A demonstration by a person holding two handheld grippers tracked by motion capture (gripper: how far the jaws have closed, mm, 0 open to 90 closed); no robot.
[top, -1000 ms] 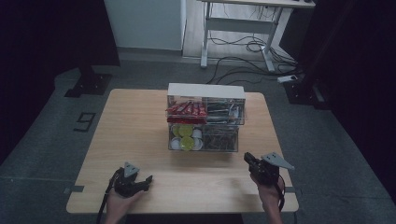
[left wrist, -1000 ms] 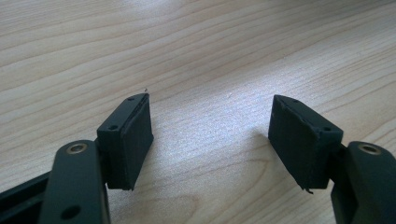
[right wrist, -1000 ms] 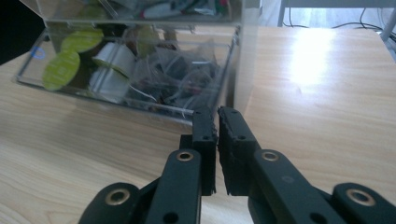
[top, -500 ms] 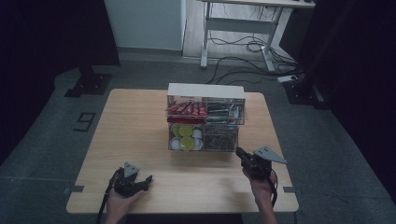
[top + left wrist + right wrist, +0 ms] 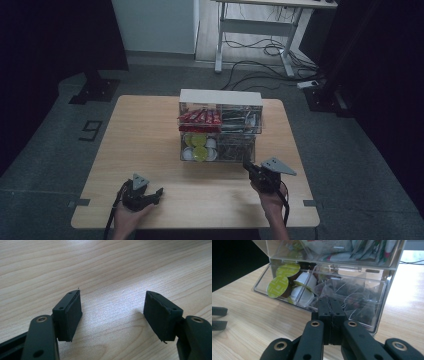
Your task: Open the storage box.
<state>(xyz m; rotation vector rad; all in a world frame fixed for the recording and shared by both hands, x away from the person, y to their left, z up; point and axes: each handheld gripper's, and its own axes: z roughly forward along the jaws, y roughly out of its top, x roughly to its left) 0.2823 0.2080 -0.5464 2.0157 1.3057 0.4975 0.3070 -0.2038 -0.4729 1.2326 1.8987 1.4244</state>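
Your right gripper (image 5: 329, 305), fingers clenched on nothing, noses up to the lower right bin of the clear organizer (image 5: 220, 126) mid-bench, likely to nudge it as a blunt tip. Your left gripper (image 5: 113, 312) rests released on the bench (image 5: 105, 267), out of the way.

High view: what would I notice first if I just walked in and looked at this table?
Probably the clear plastic organizer in the middle of the wooden table, with red packets in its top left compartment and green-lidded capsules below them. Next, the right gripper with its jaws shut, right in front of the lower right bin of tea bags. The left gripper rests open at the near left edge.
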